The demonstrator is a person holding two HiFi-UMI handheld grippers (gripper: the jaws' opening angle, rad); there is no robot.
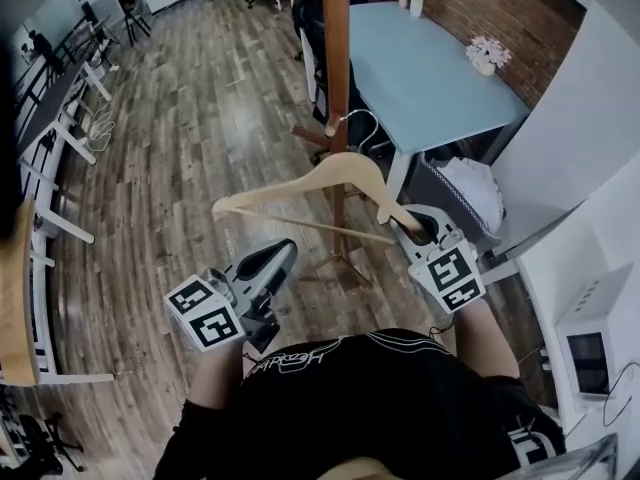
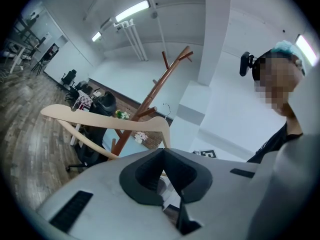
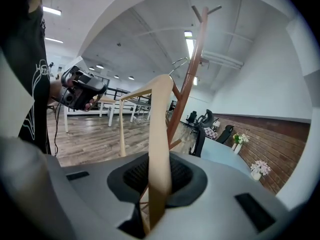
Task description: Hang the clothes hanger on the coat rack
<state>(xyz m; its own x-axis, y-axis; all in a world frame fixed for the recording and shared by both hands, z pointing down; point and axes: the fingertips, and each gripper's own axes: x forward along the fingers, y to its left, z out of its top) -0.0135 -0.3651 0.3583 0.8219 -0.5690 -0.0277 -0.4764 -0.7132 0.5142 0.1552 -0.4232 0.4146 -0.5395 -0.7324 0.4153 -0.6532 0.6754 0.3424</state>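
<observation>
hanger (image 1: pixel 345 165): pale wood | coat rack (image 1: pixel 336 48): reddish brown | table (image 1: pixel 420 68): light blue

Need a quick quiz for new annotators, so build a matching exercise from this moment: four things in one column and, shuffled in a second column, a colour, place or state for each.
Things:
1 hanger
2 rack
3 table
4 left gripper

States:
A light blue top
B fingers together, nothing between them
C clamped in the right gripper
D reddish-brown upright pole

Pairs: 1-C, 2-D, 3-A, 4-B
</observation>
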